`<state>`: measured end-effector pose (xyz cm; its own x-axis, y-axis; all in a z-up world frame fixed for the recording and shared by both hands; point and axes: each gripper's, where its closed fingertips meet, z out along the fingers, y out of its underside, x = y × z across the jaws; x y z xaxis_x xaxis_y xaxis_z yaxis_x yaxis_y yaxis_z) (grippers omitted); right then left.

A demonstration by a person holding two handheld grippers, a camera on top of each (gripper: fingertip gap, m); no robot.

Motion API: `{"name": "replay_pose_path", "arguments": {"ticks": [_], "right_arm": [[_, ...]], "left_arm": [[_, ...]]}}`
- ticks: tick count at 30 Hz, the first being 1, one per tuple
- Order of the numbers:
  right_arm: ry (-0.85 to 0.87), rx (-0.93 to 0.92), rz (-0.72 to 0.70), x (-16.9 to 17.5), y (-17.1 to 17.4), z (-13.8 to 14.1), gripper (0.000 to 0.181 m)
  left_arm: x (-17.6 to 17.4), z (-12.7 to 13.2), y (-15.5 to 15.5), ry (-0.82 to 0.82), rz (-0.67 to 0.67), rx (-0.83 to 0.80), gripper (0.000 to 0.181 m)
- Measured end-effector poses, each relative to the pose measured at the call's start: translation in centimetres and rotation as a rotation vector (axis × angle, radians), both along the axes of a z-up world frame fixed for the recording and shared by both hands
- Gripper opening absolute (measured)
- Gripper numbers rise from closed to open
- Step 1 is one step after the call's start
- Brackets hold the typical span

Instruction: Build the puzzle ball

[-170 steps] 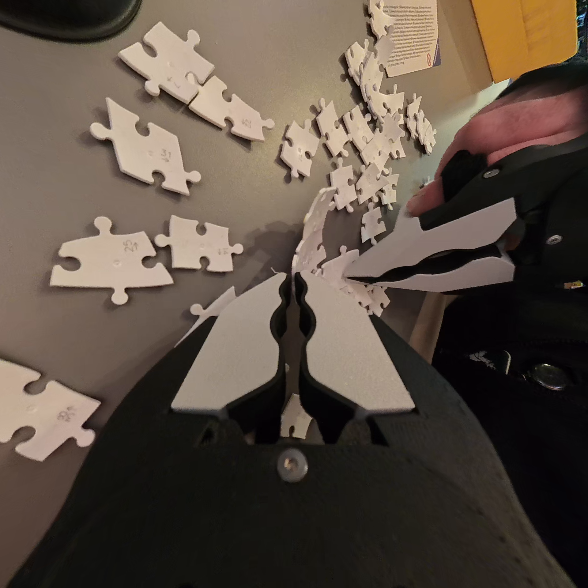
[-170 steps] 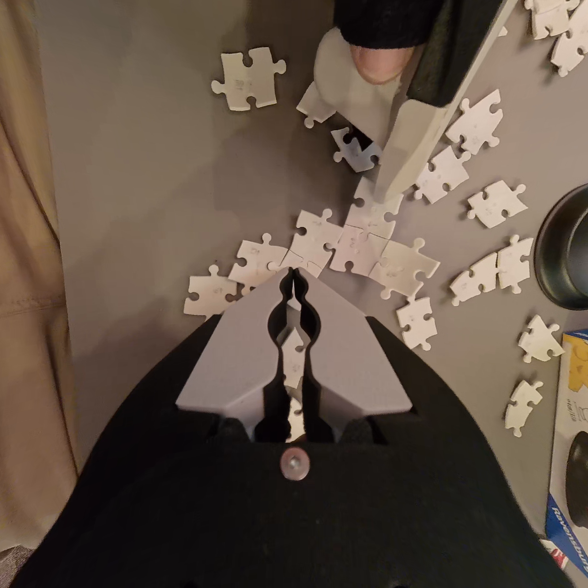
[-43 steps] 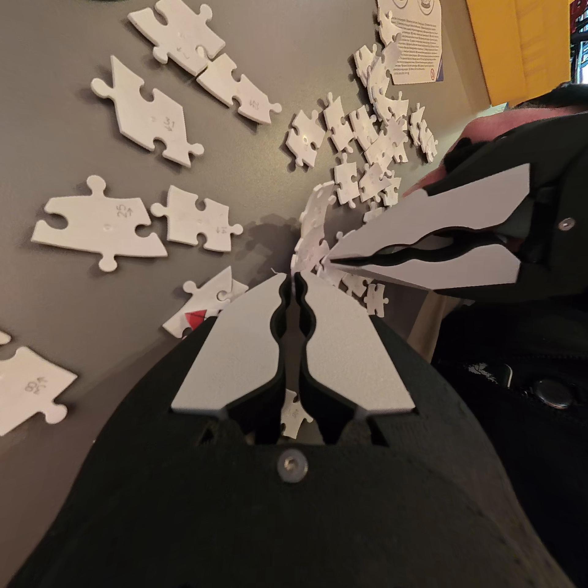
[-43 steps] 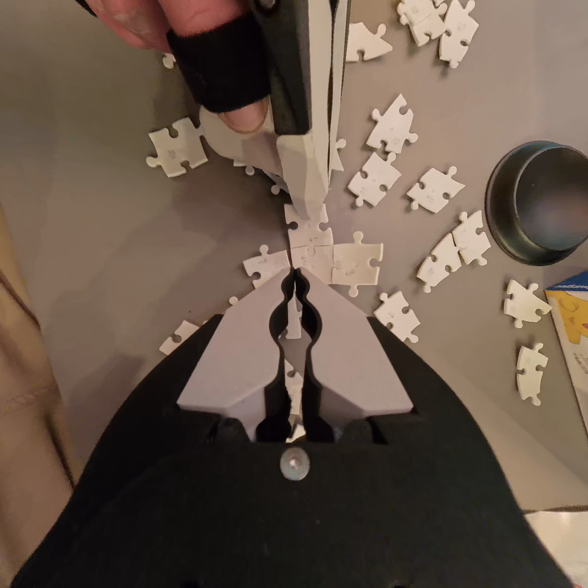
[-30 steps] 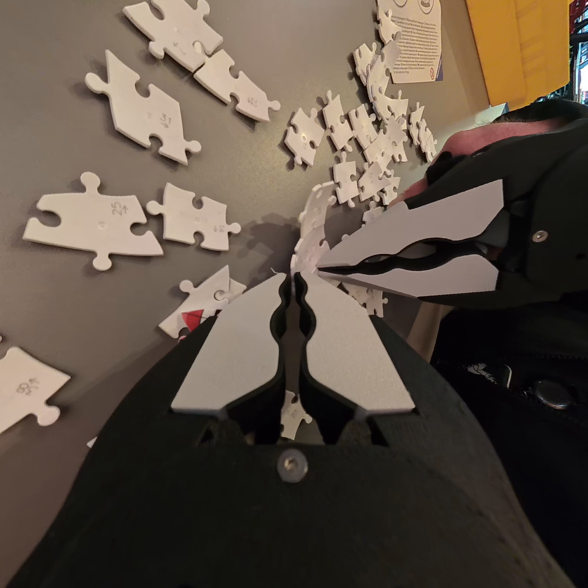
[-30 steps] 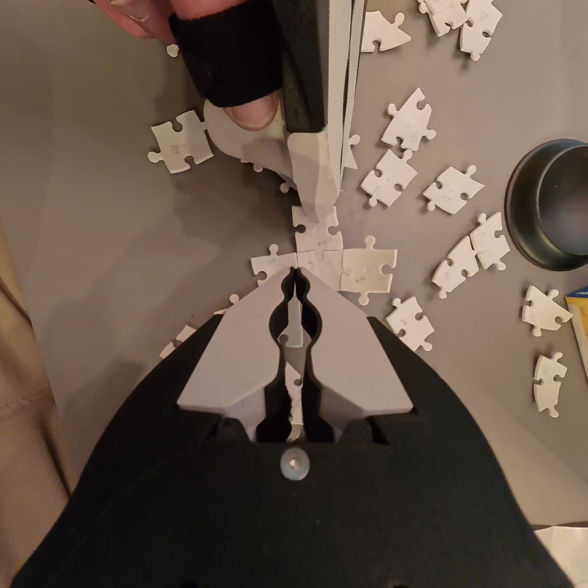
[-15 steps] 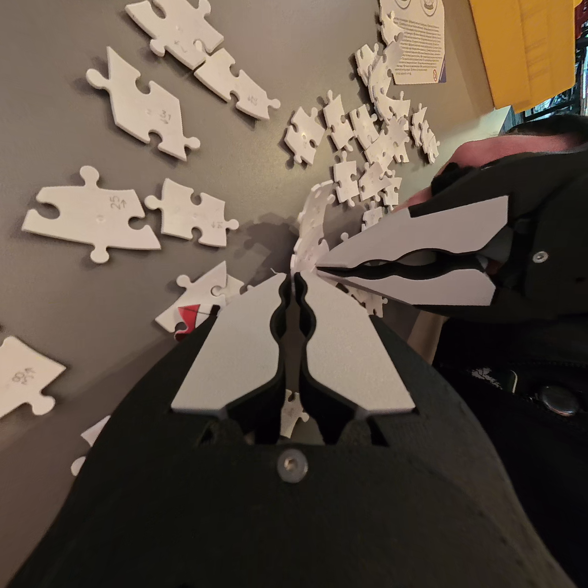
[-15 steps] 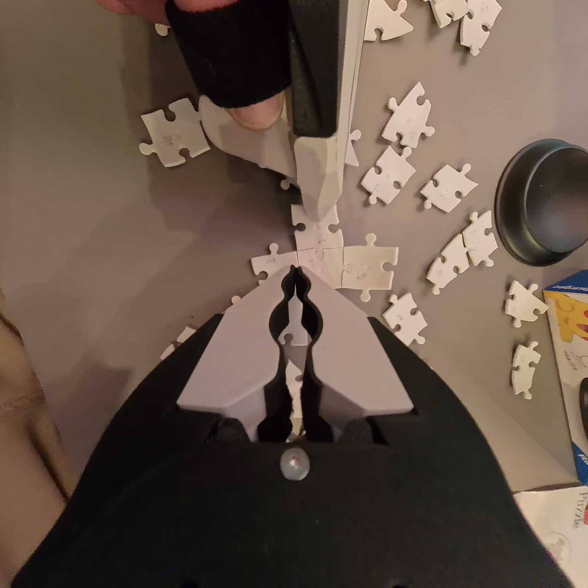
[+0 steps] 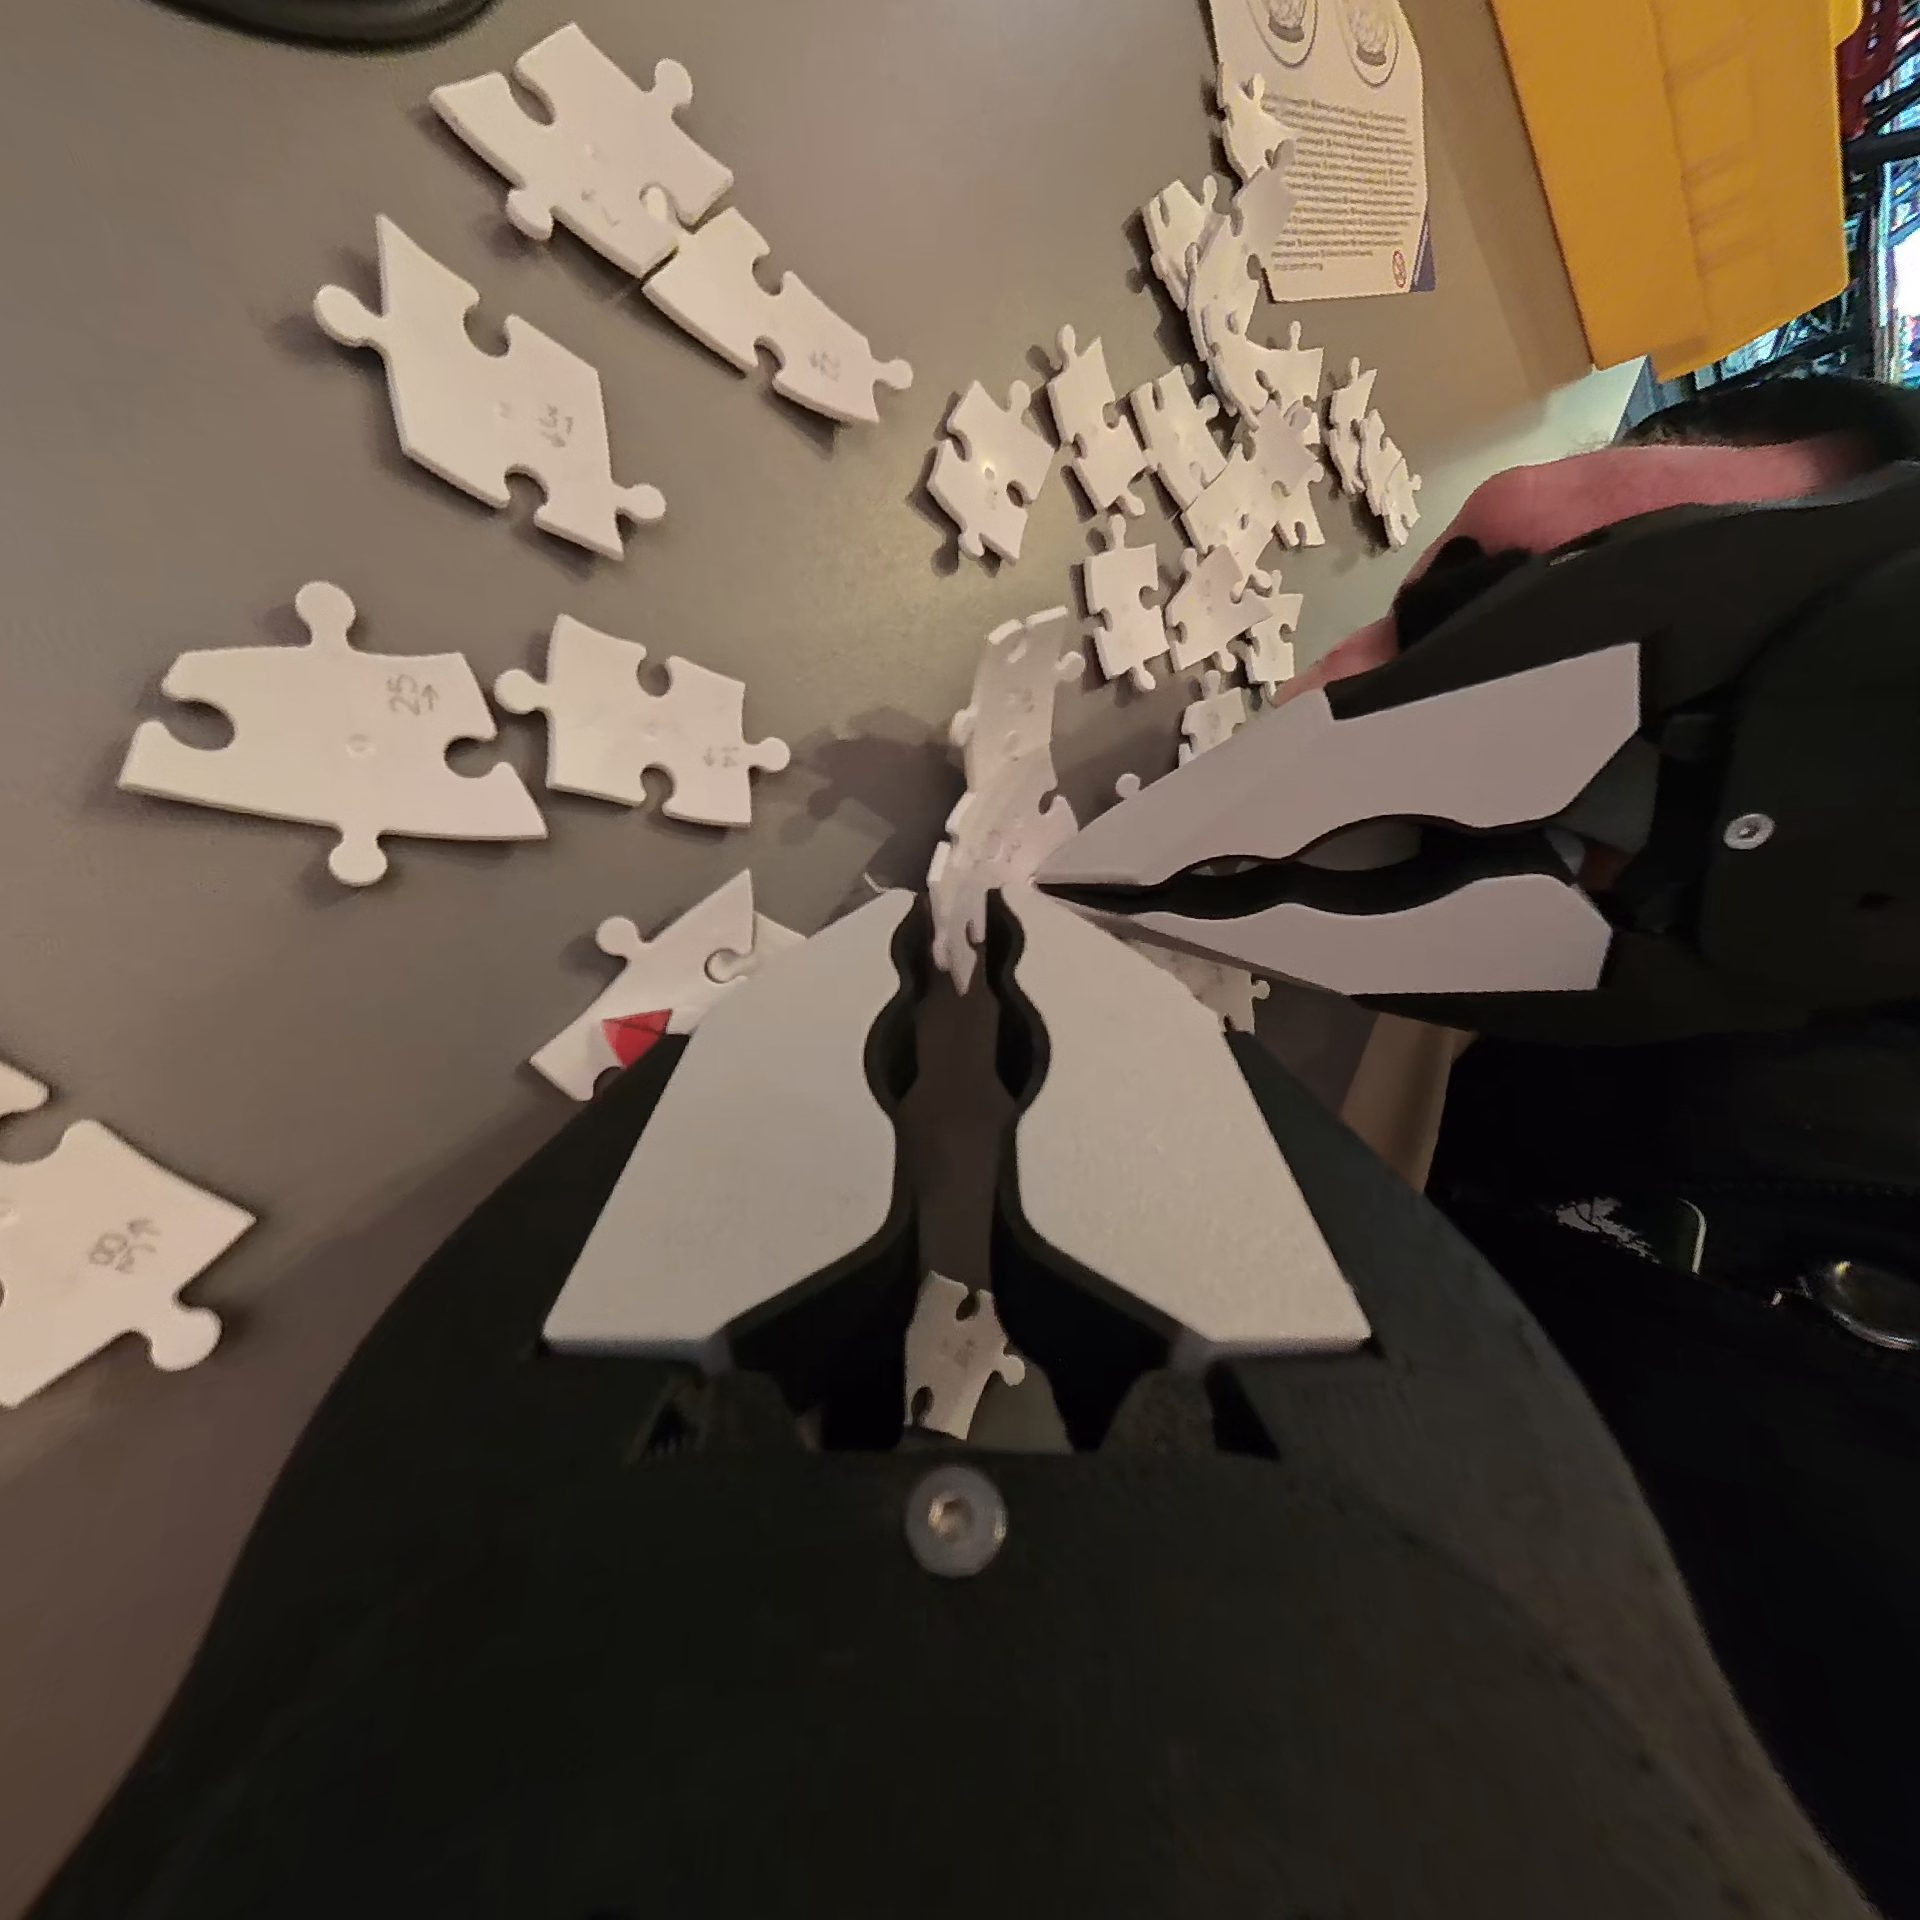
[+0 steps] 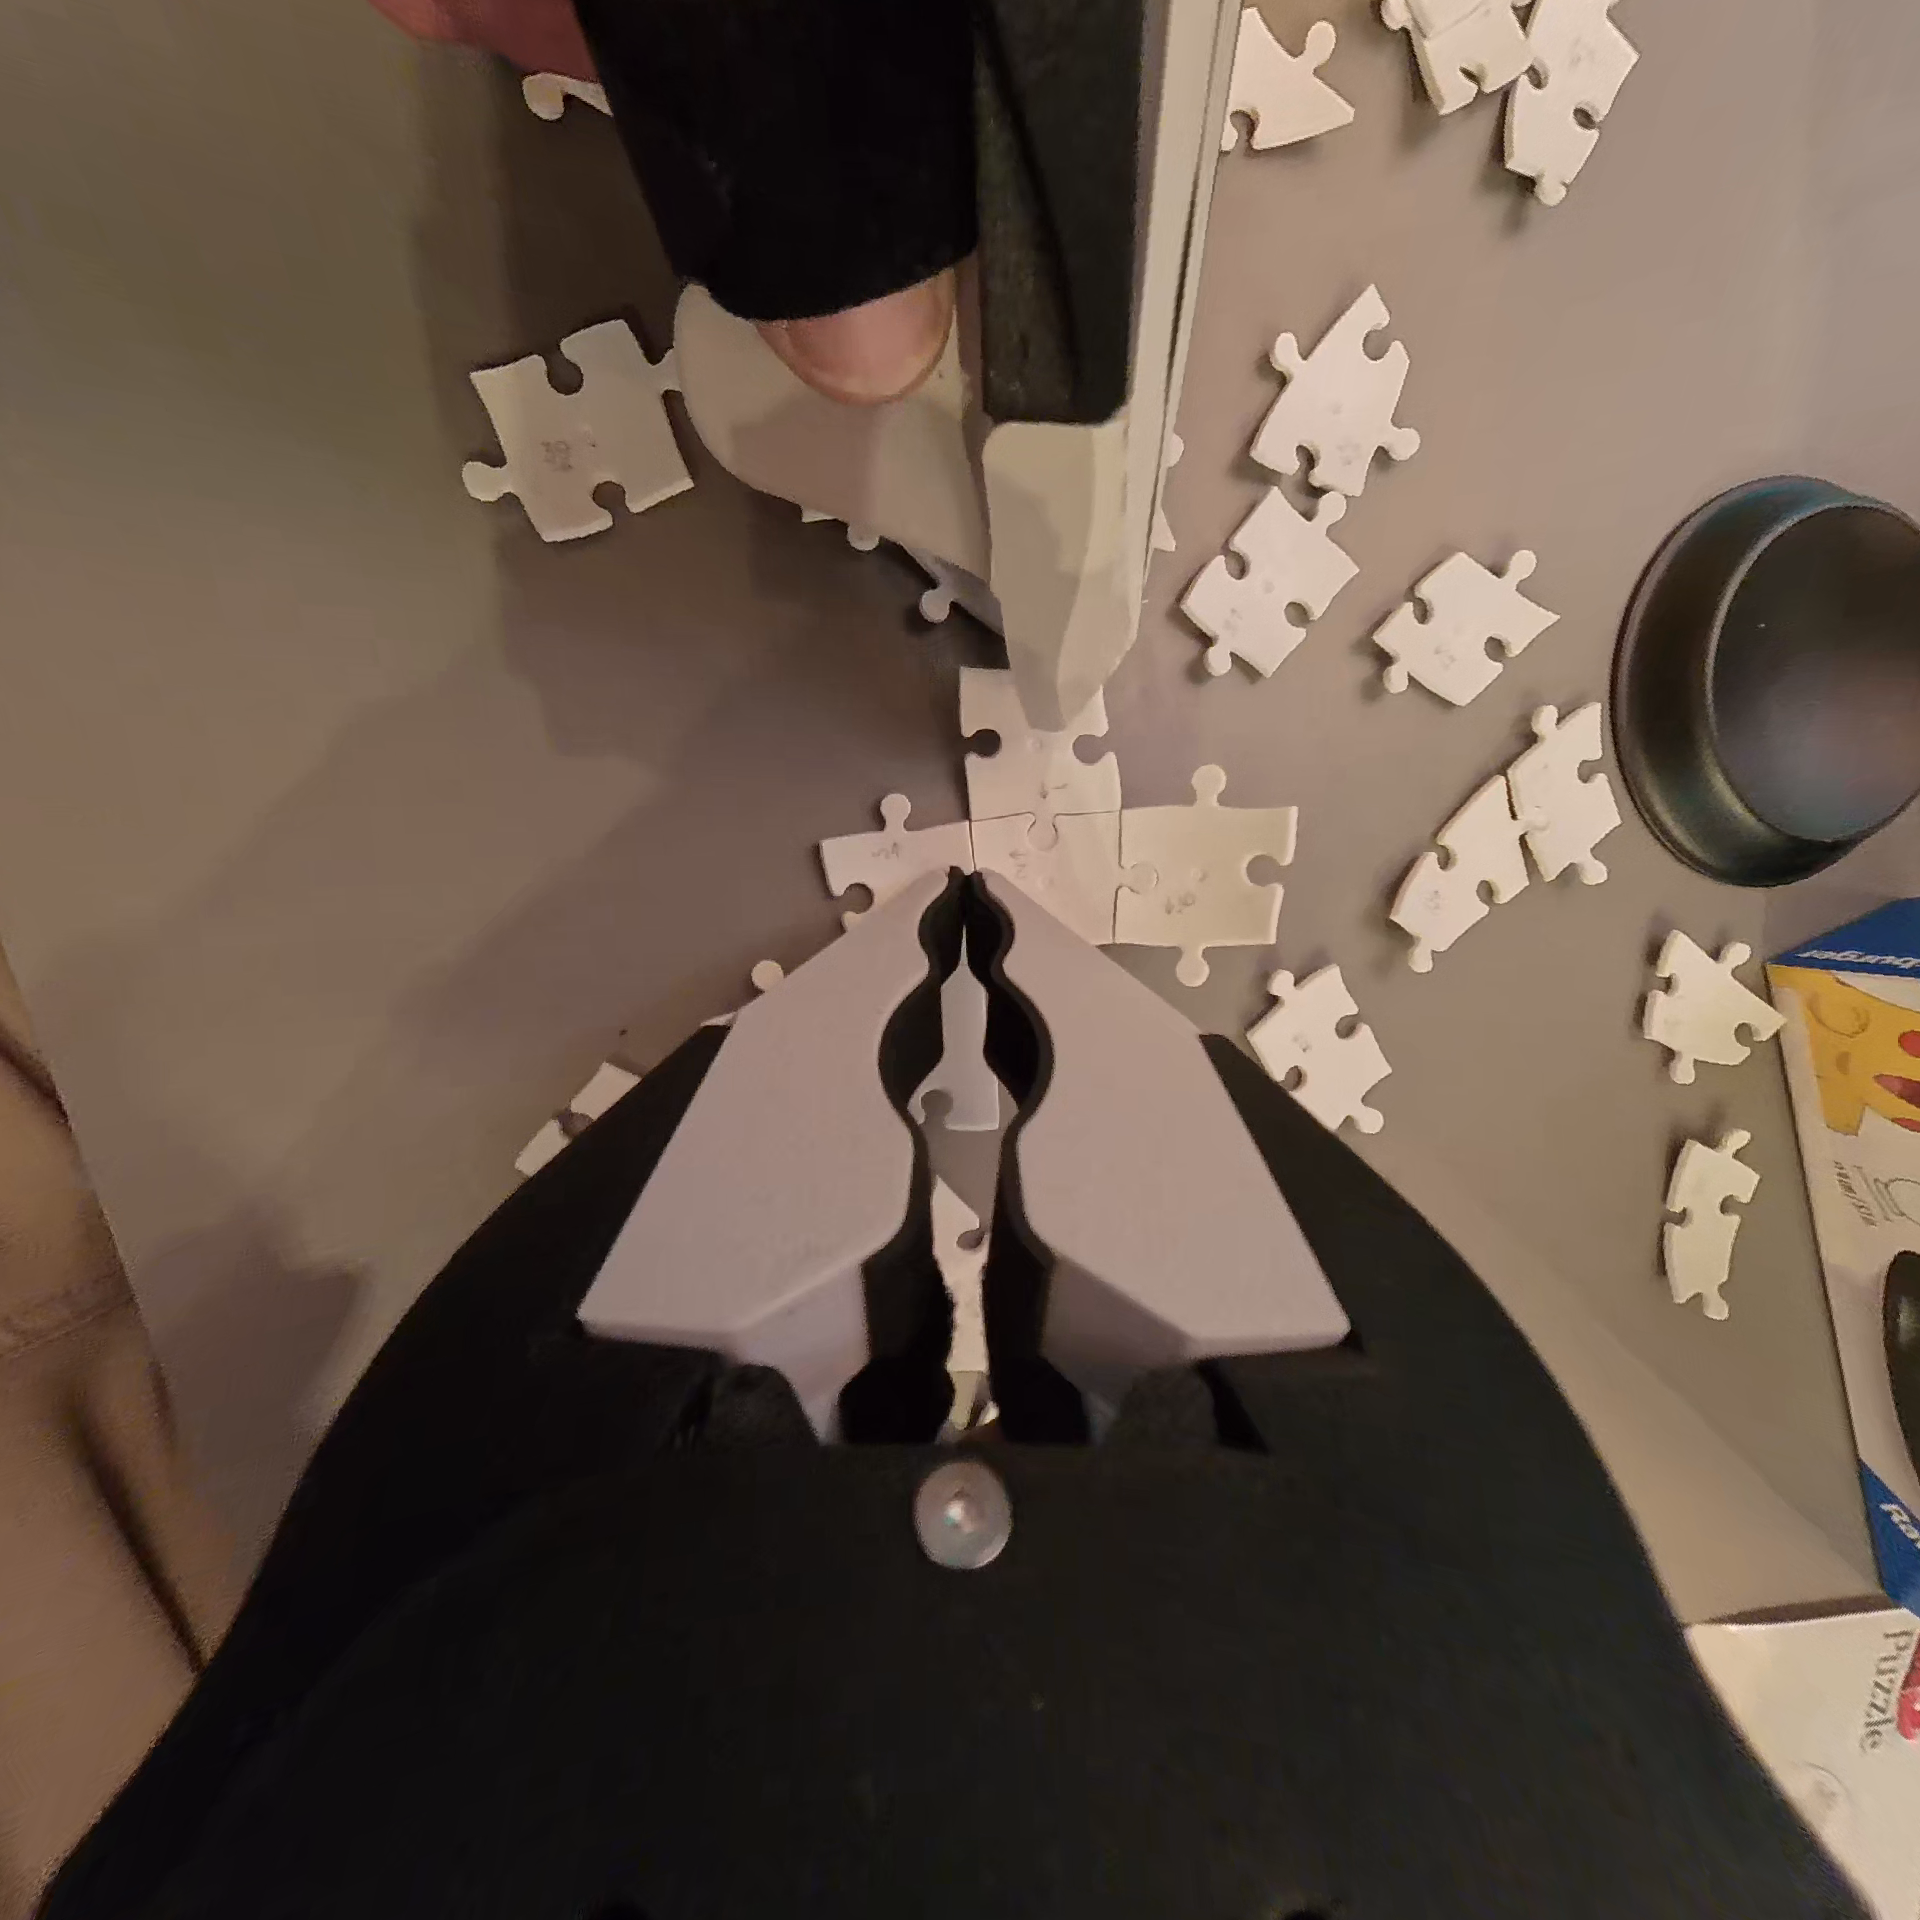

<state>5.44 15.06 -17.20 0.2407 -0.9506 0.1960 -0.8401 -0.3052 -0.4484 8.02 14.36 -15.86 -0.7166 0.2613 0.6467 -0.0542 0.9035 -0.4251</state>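
Observation:
Several white puzzle pieces are joined into a small curved patch [image 10: 1195, 873], held up off the grey table [image 10: 312, 520]. In the left wrist view the patch [image 9: 1003, 748] stands edge-on. My left gripper [image 9: 958, 902] pinches its near edge, with the jaws slightly apart around the piece. It reaches in from the top of the right wrist view [image 10: 1060, 675]. My right gripper [image 10: 964, 881] is shut on the patch at a seam. It comes in from the right in the left wrist view [image 9: 1039, 885], its tip meeting the left gripper's tip.
Loose white pieces lie scattered on the table [image 9: 332, 748], with a denser heap [image 9: 1216, 468] farther off. One piece shows red [image 9: 634, 1034]. A black round dish [image 10: 1787, 686], the puzzle box [image 10: 1860, 1143], a leaflet [image 9: 1340, 135] and a yellow box [image 9: 1662, 156] stand at the edges. Left and right tips are no more than a few centimetres apart.
My left jaws have parted slightly and the patch's white edge now sits between the tips. Both grippers have stayed tip to tip on the patch with only small shifts.

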Motion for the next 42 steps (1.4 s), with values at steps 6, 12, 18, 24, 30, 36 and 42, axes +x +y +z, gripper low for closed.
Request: {"name": "replay_pose_path", "arguments": {"ticks": [6, 12, 18, 24, 30, 36, 42], "right_arm": [[-0.013, -0.011, 0.009, 0.0, 0.0, 0.0, 0.0], [-0.027, 0.003, 0.001, 0.0, 0.0, 0.0, 0.0], [-0.04, 0.013, 0.013, 0.0, 0.0, 0.0, 0.0], [-0.056, 0.018, 0.043, 0.0, 0.1, 0.1, 0.0], [-0.076, 0.092, 0.027, 0.0, 0.1, 0.1, 0.0], [-0.086, 0.171, -0.005, -0.1, -0.2, 0.1, 0.0], [-0.136, 0.256, -0.062, -0.4, -1.1, 2.1, 0.0]], "left_arm": [[-0.1, 0.1, -0.2, -0.018, -0.007, -0.017, 0.013], [-0.2, -0.1, -0.4, -0.042, -0.013, -0.038, 0.013], [0.0, -0.2, -0.3, -0.049, -0.009, -0.03, 0.003], [0.1, -0.3, 0.0, -0.043, 0.0, -0.02, 0.003], [0.0, -0.1, 0.2, -0.039, 0.002, -0.02, 0.003], [0.1, -0.3, 0.1, -0.028, 0.0, -0.015, 0.002], [0.2, -0.4, 0.2, -0.019, 0.001, -0.008, 0.002]]}}
